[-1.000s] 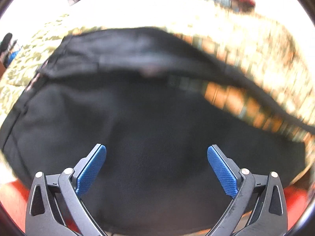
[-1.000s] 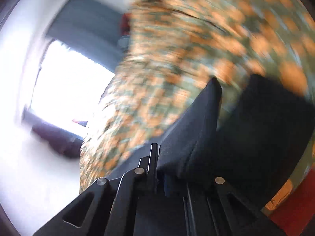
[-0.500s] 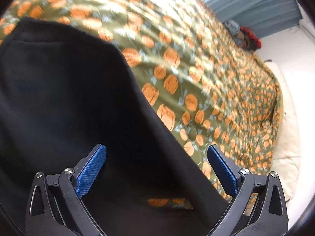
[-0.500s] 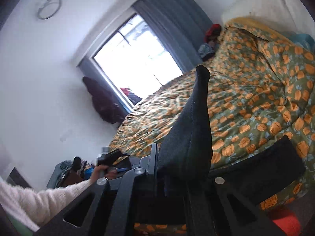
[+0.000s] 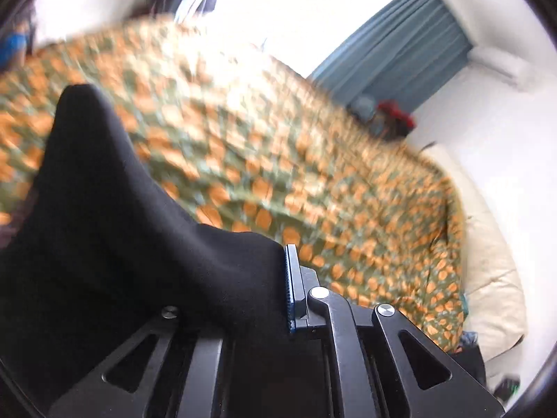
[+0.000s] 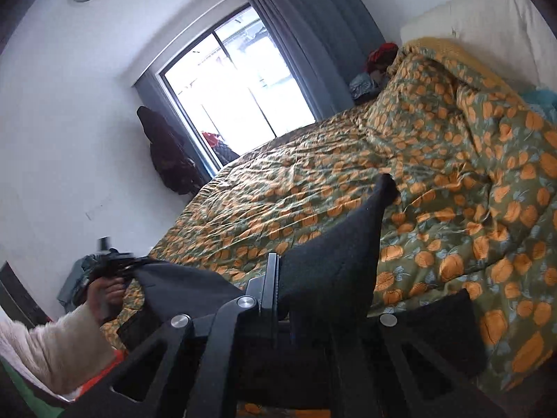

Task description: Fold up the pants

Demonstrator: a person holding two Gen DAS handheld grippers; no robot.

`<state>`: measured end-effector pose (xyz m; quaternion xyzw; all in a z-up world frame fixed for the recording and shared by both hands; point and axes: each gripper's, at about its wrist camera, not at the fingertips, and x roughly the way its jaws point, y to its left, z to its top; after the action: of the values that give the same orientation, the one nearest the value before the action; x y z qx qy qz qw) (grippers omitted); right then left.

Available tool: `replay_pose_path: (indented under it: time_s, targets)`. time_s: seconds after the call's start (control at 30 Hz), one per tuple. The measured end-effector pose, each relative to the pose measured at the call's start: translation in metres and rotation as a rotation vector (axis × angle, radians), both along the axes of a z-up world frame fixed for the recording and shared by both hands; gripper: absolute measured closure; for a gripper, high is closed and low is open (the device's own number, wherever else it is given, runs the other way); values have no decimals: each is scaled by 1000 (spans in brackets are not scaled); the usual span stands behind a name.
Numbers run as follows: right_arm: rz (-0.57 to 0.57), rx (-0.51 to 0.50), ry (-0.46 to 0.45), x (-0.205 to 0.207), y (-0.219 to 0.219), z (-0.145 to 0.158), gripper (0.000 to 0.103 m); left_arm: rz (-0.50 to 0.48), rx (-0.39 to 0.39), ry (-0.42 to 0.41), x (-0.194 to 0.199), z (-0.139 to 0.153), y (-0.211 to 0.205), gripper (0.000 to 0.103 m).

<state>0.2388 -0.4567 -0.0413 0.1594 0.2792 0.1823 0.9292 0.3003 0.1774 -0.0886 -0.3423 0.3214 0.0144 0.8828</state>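
Item: black pants (image 6: 334, 261), in the course of a fold, on a bed.

Left tongs (image 5: 283, 289): gripping a bunched edge of the pants; the cloth is filling the gap between the jaws, and one blue pad (image 5: 288, 291) is pressing flat against it. The fabric is rising from the grip in a dark tongue towards the upper left of that view.

Right tongs (image 6: 278, 285): clamped on another part of the same garment, a stiff peak of cloth standing up and forward out of the jaws.

Reason for the hold, as I judge it: two grips well apart are keeping one edge stretched between them, so that the cloth is hanging as a sheet instead of crumpling, ready to be carried over and laid down as one fold. In the right view the person's left hand (image 6: 104, 291), with a pale fuzzy sleeve (image 6: 45, 345), is holding its tongs at the far end of that stretched edge.

Position: part of the pants is lying low at the near edge of the bed; the rest is being held above the bedspread (image 6: 435, 174), patterned in orange and green.

Room for moving: the bedspread is lying broad and uncluttered ahead, rumpled towards the cream headboard (image 6: 487, 17). The window (image 6: 240, 90) and curtain (image 6: 313, 41) are standing well beyond.
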Motion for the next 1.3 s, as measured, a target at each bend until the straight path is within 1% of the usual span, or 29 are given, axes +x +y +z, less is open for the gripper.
replay_pose_path:
  time_s: [0.03,0.07,0.1,0.13,0.17,0.2,0.23,0.27,0.3,0.33,0.4,0.47,0.5,0.53,0.57,0.63,0.67,0.7,0.73,0.77,0.83,0.9,0.93,0.97,1.0,1.07,1.13,1.2,1.3]
  targets:
    - [3,4,35,8,-7,-9,99,22,12,-7,-32,-3,-3,95]
    - [7,-3,103,16,-15,-24,99,36,18,10,-52,-13,-8,91]
    - [-3,-26,193,22,-22,-42,99,42,26,56,-70,-33,-17,89]
    - [-31,-56,275,26,-29,-62,98,17,36,137,-83,-59,-30,88]
    - [-67,-85,366,28,-36,-87,98,-24,55,235,-90,-90,-46,89]
    - [-101,-111,455,30,-44,-113,98,-49,60,310,-96,-118,-59,90]
    - [-124,-131,510,32,-51,-133,98,-55,48,353,-99,-138,-67,92]
    - [-139,-149,545,32,-58,-151,98,-56,41,380,-98,-151,-72,92]
    - [-142,-160,554,33,-61,-159,98,-51,53,384,-98,-157,-77,92]
    - [-146,-167,561,32,-64,-165,97,-50,89,375,-98,-156,-84,92]
    - [-155,-143,550,30,-70,-162,92,-86,122,370,-93,-148,-91,93]
    - [-157,-95,520,27,-78,-157,76,-99,141,358,-90,-141,-93,92]
    - [-166,-80,506,24,-80,-155,57,-98,136,358,-90,-139,-92,92]
    - [-181,-59,491,21,-85,-154,45,-94,125,363,-89,-139,-90,92]
    - [-197,-32,481,19,-88,-155,44,-93,123,368,-90,-142,-88,93]
    - [-232,27,488,20,-96,-158,45,-99,130,376,-86,-142,-91,92]
    - [-256,47,498,23,-99,-160,47,-100,136,376,-85,-141,-92,92]
    - [-276,44,511,24,-102,-162,70,-100,134,375,-84,-141,-92,92]
    - [-290,17,533,28,-105,-165,97,-97,128,374,-83,-140,-92,92]
    - [-300,-8,540,32,-106,-166,97,-88,115,362,-85,-137,-89,92]
    - [-296,-49,483,37,-104,-153,97,-66,113,302,-88,-122,-85,92]
    - [-281,-131,339,35,-96,-127,97,-72,176,221,-88,-105,-93,90]
    - [-293,-174,301,33,-96,-122,97,-84,211,213,-87,-105,-98,90]
    - [-316,-200,315,33,-100,-126,97,-99,232,241,-84,-113,-103,89]
    - [-331,-194,383,36,-108,-140,97,-109,232,283,-82,-123,-105,89]
    - [-351,-183,479,40,-118,-161,97,-123,206,360,-83,-143,-106,88]
    - [-351,-184,479,40,-120,-160,96,-131,211,367,-86,-149,-107,87]
    - [-346,-224,468,41,-115,-154,94,-136,230,363,-85,-147,-108,85]
    - [-341,-228,497,45,-115,-155,81,-137,220,374,-83,-146,-105,78]
